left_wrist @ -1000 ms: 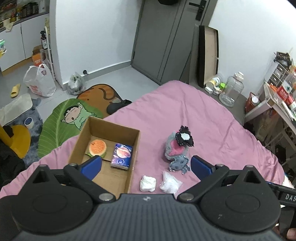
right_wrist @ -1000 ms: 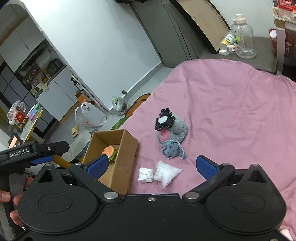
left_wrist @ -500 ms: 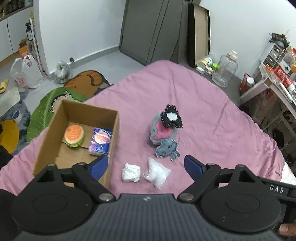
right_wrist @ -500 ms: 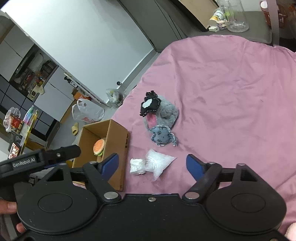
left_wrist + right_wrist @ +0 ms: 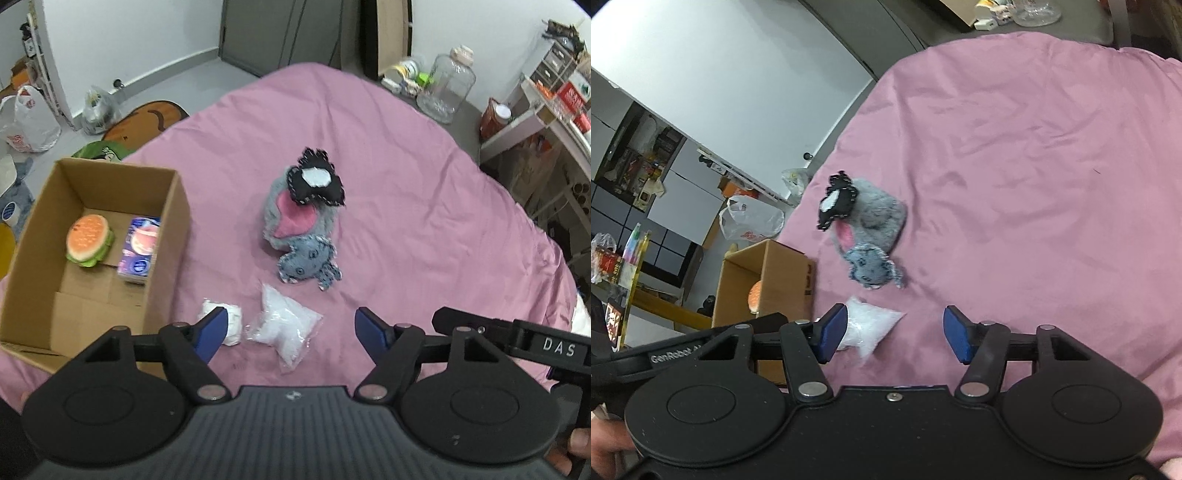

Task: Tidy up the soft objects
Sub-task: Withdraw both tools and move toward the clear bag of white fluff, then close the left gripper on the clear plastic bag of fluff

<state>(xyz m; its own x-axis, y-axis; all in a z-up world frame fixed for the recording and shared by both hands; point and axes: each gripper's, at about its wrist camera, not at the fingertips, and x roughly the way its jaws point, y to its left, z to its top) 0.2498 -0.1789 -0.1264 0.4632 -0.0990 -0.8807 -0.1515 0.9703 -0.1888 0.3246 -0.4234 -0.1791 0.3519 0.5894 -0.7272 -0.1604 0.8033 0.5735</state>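
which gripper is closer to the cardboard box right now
Left. The left gripper hangs open just beside the cardboard box, above its near corner. The right gripper, also open, sits farther out over the pink bedsheet.

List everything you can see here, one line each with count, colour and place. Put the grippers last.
cardboard box: 1, brown, open, on the bed's left edge
burger toy: 1, orange and green, inside the box
tissue pack: 1, purple and blue, inside the box beside the burger toy
grey plush: 1, grey with pink, mid-bed
black patch toy: 1, black with white centre, on top of the grey plush
small blue-grey plush: 1, against the grey plush's near side
clear bag: 1, white filling, on the bedspread near the grippers
white wad: 1, white, between box and bag
bedspread: 1, pink
glass jar: 1, clear, on the floor beyond the bed
left gripper: open, empty
right gripper: open, empty
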